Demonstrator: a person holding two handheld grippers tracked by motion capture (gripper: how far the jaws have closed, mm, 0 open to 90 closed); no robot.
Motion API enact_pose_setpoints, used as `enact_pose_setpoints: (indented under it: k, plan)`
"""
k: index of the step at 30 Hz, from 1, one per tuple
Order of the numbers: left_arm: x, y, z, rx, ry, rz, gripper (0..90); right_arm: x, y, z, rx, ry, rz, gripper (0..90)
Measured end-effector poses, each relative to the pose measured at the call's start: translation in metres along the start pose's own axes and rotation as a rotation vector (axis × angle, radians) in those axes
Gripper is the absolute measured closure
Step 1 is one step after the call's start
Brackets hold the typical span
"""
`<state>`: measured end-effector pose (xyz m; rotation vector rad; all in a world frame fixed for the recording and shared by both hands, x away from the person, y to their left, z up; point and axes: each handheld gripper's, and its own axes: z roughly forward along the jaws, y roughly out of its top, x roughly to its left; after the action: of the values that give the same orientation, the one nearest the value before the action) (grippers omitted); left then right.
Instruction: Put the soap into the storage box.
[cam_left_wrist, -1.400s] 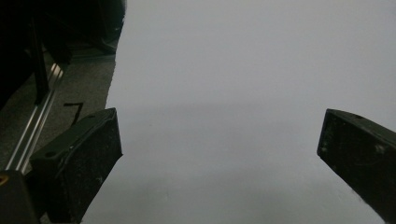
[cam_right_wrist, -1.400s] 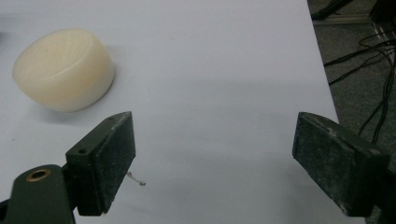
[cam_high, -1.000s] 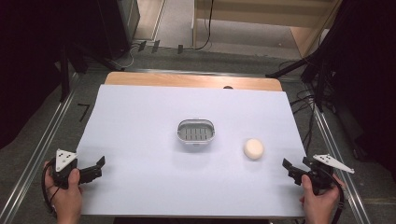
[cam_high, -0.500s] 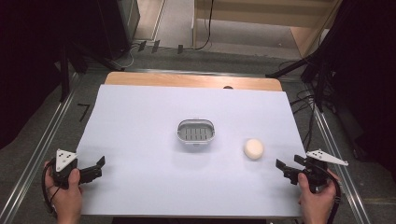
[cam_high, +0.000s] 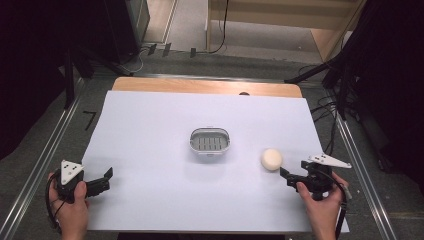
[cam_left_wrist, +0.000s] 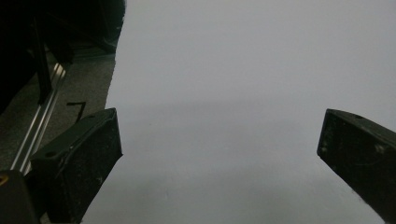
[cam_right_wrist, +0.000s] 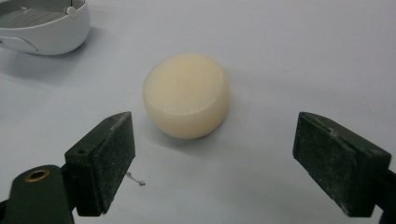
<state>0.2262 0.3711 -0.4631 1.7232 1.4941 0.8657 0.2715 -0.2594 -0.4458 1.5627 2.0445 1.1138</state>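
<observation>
A round cream soap bar (cam_high: 271, 159) lies on the white table cover right of centre. In the right gripper view the soap bar (cam_right_wrist: 186, 95) sits just ahead of the jaw tips, untouched. My right gripper (cam_high: 285, 176), close to the soap's lower right, is open; its jaws have just been opening wider, with nothing between them. The right gripper (cam_right_wrist: 215, 137) points at the soap. A grey-white soap dish (cam_high: 210, 141) stands at the table's middle; the dish (cam_right_wrist: 42, 23) also appears beyond the soap. My left gripper (cam_high: 106, 180) rests open and empty at the lower left, and in its own view the left gripper (cam_left_wrist: 219, 140) faces bare cover.
The white cover (cam_high: 150, 130) spans most of the wooden table (cam_high: 200, 86). Metal rails (cam_high: 40, 165) run along the floor on both sides. Cables and dark stands (cam_high: 345, 85) crowd the far right and back.
My right gripper has moved left across the cover toward the soap, and its jaws stand a little wider. The left gripper has stayed where it was.
</observation>
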Motion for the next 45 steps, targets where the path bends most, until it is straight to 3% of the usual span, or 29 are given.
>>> enact_pose_setpoints:
  k: [11, 16, 24, 36, 45]
  plan:
    - [0.0, 0.0, 0.0, -0.003, 0.002, -0.006, 0.3, 0.018, 0.015, 0.025, 0.023, -0.016, 0.019, 13.5]
    - [0.001, 0.0, 0.0, -0.002, 0.0, -0.008, 0.3, 0.025, 0.019, 0.041, 0.054, -0.058, -0.003, 13.9]
    - [0.001, 0.0, 0.0, -0.002, -0.003, -0.008, 0.3, 0.029, 0.02, 0.057, 0.091, -0.1, 0.013, 14.2]
    - [0.001, 0.0, 0.0, -0.003, -0.005, -0.011, 0.3, 0.035, 0.015, 0.072, 0.128, -0.168, 0.006, 18.2]
    - [0.001, 0.0, 0.0, -0.001, -0.005, -0.009, 0.3, 0.039, 0.011, 0.073, 0.107, -0.182, -0.002, 25.0]
